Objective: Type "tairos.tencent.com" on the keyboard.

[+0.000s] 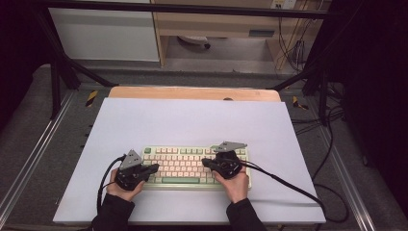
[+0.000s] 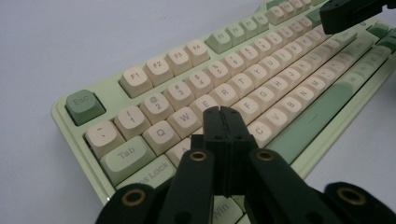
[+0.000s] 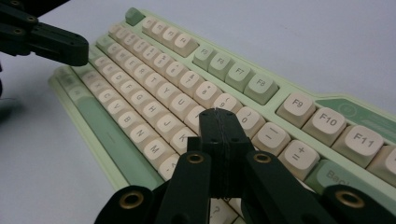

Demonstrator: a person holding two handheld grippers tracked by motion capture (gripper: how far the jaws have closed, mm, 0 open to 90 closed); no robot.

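A pale green keyboard [image 1: 179, 180] with cream keys lies on the white sheet near the front edge. My left gripper [image 1: 155, 168] is shut, empty, and hangs over the keyboard's left end. In the left gripper view its joined tips [image 2: 223, 113] hover near the S and D keys of the keyboard [image 2: 84, 135]. My right gripper [image 1: 205, 162] is also shut and empty, over the right half. In the right gripper view its tips [image 3: 215, 114] sit above the O and P keys of the keyboard [image 3: 327, 100]. The left gripper [image 3: 79, 49] shows far off there.
A white sheet [image 1: 192, 120] covers a wooden table [image 1: 192, 93]. Black cables [image 1: 288, 185] trail from each gripper toward the table's front. A black frame [image 1: 62, 72] stands around the table, with wires on the floor at the right.
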